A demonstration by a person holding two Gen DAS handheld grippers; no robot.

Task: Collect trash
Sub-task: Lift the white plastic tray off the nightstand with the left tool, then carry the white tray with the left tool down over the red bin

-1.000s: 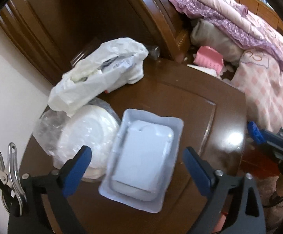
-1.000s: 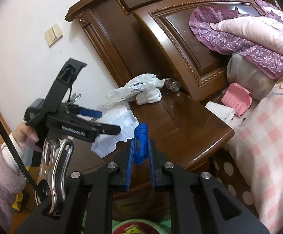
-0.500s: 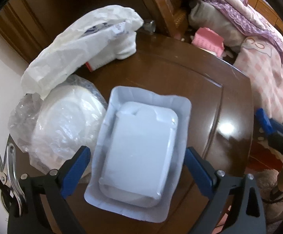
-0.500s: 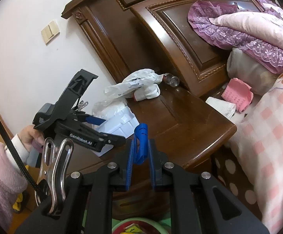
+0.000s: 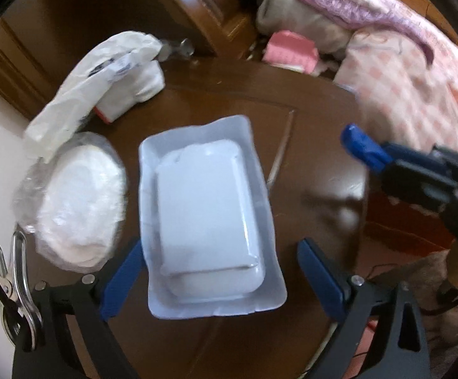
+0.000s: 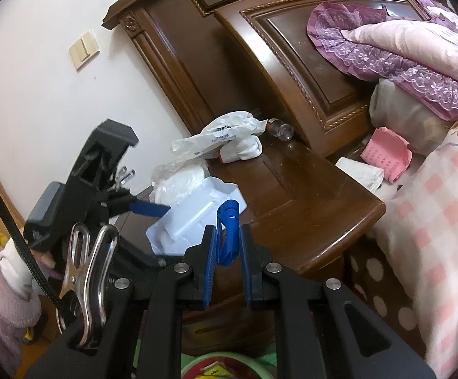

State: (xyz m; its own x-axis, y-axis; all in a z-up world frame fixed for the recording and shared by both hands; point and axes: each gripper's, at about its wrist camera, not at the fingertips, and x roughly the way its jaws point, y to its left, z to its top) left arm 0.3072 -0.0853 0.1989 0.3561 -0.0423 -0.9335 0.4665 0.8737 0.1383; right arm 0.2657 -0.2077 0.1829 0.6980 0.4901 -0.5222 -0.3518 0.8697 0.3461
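A white plastic tray package [image 5: 208,214] lies on the brown nightstand [image 5: 307,132]; it also shows in the right wrist view [image 6: 197,214]. My left gripper [image 5: 219,271] is open, its blue fingers on either side of the tray's near end. Left of the tray lies a round white pad in clear wrap [image 5: 77,202]. A crumpled white bag [image 5: 102,72] lies behind it. My right gripper [image 6: 225,246] is shut on a blue plastic piece [image 6: 227,230], held off the nightstand's front edge; it shows in the left wrist view [image 5: 364,151].
A dark wooden headboard [image 6: 292,47] stands behind the nightstand. A small clear bottle [image 6: 281,129] lies at its back. The bed with pink checked cover [image 6: 434,205] and a pink item [image 6: 386,154] are to the right. A green-rimmed bin [image 6: 222,366] sits below.
My left gripper has moved forward and down, so the tray now sits between its fingers. The right gripper has moved closer to the nightstand, still shut on the blue piece.
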